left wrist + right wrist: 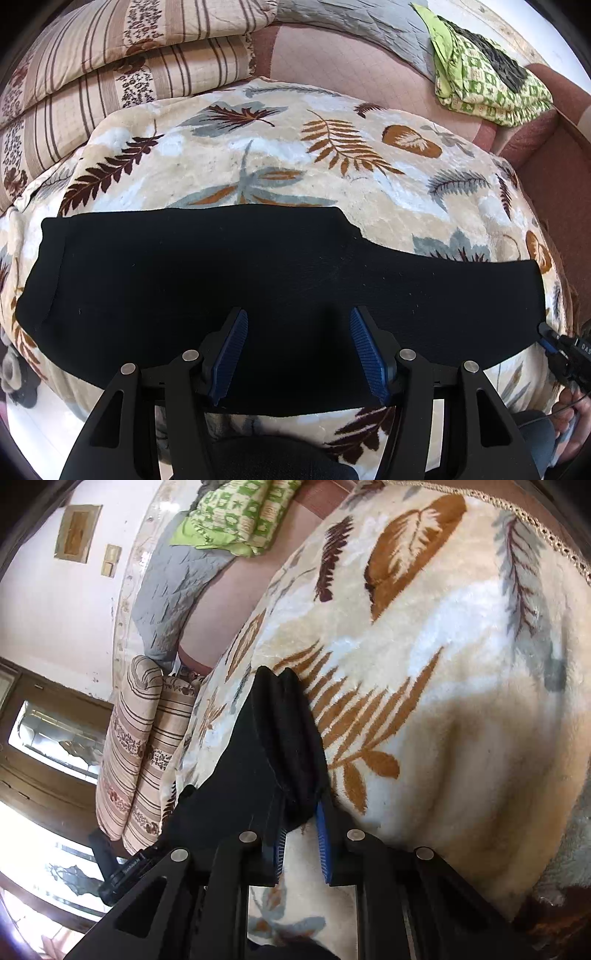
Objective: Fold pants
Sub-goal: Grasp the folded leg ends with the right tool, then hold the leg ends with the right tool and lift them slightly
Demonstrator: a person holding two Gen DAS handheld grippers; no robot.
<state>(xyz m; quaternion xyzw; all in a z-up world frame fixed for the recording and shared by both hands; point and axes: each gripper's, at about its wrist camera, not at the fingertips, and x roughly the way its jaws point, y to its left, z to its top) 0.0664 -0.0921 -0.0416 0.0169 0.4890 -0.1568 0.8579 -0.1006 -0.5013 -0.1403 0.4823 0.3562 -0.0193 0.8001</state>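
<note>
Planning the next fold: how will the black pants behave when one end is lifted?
Likely floppy: the black pants lie flat on the leaf-print blanket, and the end bunches in the right tool. Probably light. The plush pile may drag.

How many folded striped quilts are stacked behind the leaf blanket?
2: the upper beige striped quilt lies on the lower beige striped quilt, far left behind the leaf-print fleece blanket. More may be hidden.

Leaf blanket (229,162) beyond pants (221,266) lies bare; striped quilts (110,66) crowd left.
</note>
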